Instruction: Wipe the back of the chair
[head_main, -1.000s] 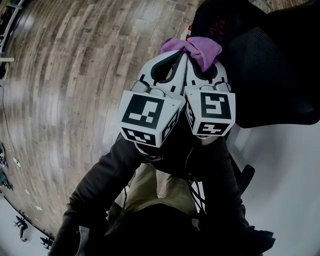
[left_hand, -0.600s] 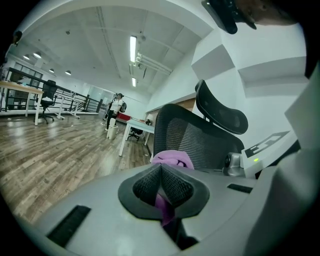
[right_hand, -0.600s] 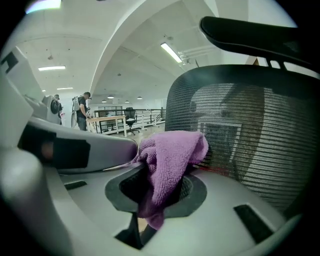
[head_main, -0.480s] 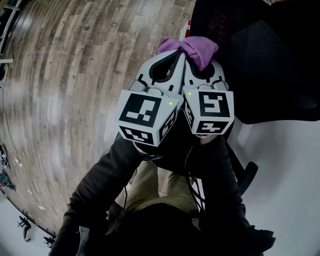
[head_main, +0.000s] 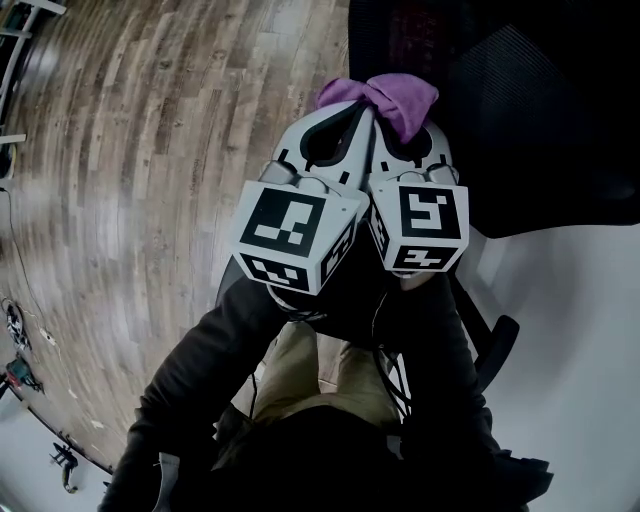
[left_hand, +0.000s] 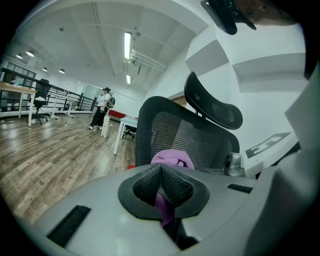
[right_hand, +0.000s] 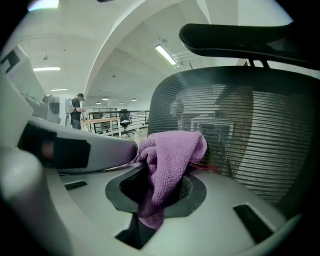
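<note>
Wood-plank floor (head_main: 150, 150), ceiling strip lights (left_hand: 127, 44), distant desks (left_hand: 14, 88)

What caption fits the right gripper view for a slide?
Right tongs shut on a purple cloth, facing the chair's black mesh back.

The chair back (head_main: 520, 120) now spreads farther left across the top of the head view. The cloth (head_main: 385, 97), whose left lobe showed against the floor (head_main: 150, 150) a second ago, now lies wholly before the black mesh. The red patch by the chair's edge has gone from sight. The black bar (head_main: 498, 342) at lower right has drifted slightly right, and the clutter (head_main: 18, 372) at far left has shifted downward.
</note>
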